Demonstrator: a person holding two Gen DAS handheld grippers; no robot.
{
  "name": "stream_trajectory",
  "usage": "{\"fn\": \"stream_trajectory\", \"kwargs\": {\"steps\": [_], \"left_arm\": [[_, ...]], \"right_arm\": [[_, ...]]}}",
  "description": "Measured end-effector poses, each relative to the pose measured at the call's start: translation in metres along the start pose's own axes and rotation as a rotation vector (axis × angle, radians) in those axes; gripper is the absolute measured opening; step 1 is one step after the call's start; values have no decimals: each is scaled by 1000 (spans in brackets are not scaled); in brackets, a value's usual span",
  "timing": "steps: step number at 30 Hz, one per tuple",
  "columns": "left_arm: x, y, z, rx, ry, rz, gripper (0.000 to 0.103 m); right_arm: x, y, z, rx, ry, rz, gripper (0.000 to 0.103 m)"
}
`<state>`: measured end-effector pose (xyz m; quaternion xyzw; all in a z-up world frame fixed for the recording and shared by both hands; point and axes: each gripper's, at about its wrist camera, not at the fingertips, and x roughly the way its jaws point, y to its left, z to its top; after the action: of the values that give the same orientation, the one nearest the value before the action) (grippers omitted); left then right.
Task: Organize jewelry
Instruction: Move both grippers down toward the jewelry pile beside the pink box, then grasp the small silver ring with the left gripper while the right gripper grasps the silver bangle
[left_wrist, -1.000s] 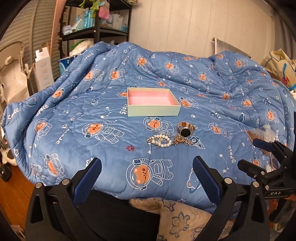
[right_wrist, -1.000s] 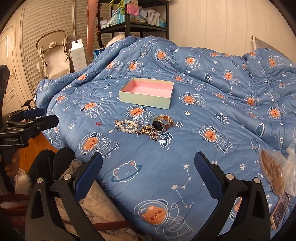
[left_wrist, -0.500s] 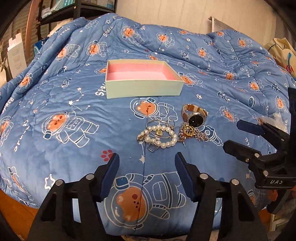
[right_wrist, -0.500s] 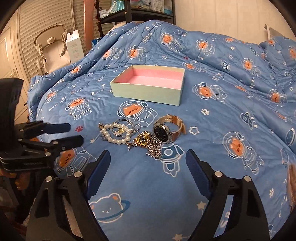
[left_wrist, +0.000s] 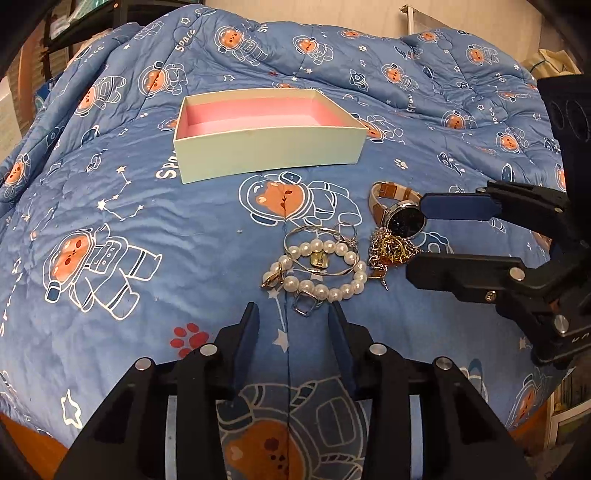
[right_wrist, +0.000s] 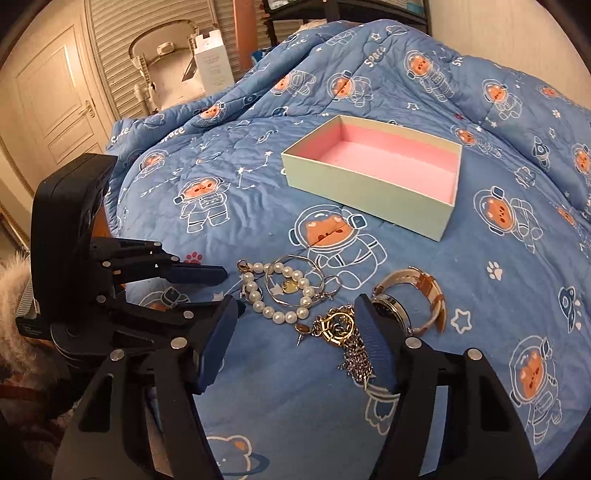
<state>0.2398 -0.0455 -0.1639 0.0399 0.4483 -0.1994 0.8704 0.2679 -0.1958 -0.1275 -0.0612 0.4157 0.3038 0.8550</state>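
Home bedroom, bed under blue astronaut-bear quilt (right_wrist: 424, 74), louvered closet doors (right_wrist: 110, 55) (panelled door (right_wrist: 48, 99) beside)

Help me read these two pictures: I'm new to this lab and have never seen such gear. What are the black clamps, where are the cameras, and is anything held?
There is no robot here. A person carries a hand-held clamp in each hand, each with a camera looking along its two fingers. One picture comes from the left tool, the other from the right tool; each also sees the other from the side.

On the blue quilt sit an open box with nothing visible inside, a pearl bracelet, a tangle of gold and silver chains and a wristwatch.

Nothing is held yet. Both tools are closing: the left has only quilt between its fingers, just short of the bracelet; the right straddles the chains, not gripping.
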Motion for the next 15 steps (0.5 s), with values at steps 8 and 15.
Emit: {"fn": "stream_trajectory", "kwargs": {"steps": [8, 15], "left_arm": [[11, 1, 4, 27, 8, -37, 28], [16, -4, 13, 45, -16, -55, 17]], "right_arm": [[28, -5, 16, -72, 72, 28, 66], [41, 0, 23, -153, 111, 28, 66]]}}
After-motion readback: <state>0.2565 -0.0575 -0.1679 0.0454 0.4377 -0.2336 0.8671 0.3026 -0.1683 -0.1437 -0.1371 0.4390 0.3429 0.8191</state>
